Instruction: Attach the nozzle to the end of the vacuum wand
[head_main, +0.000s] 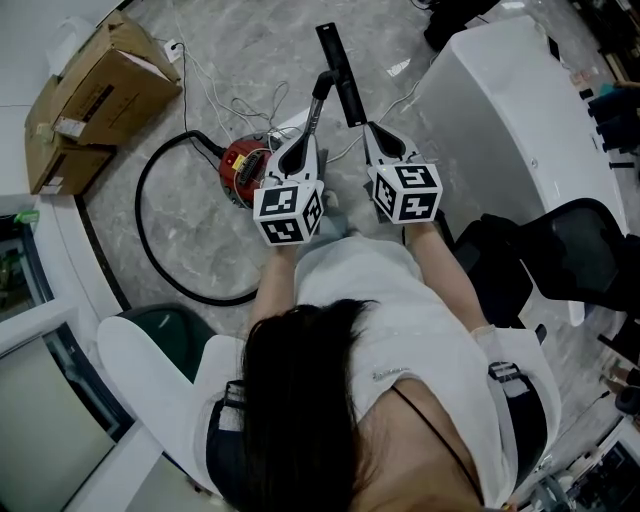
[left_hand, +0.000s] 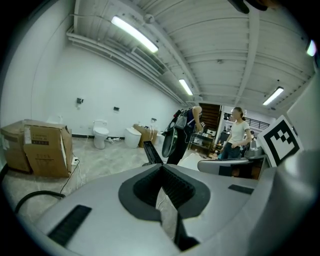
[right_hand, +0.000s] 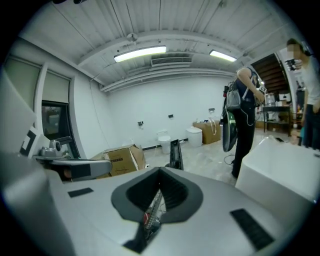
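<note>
The red vacuum (head_main: 243, 165) sits on the floor, its hose (head_main: 145, 215) looping left. The left gripper (head_main: 311, 128), jaws together, pinches the grey wand (head_main: 320, 100). The right gripper (head_main: 367, 127) clamps the black nozzle (head_main: 340, 70) just beside the wand's end.

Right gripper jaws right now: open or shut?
Shut. The right gripper shows its jaws together, only a thin slit between them. The black nozzle rises just beyond; whether it is pinched, cannot tell.
</note>
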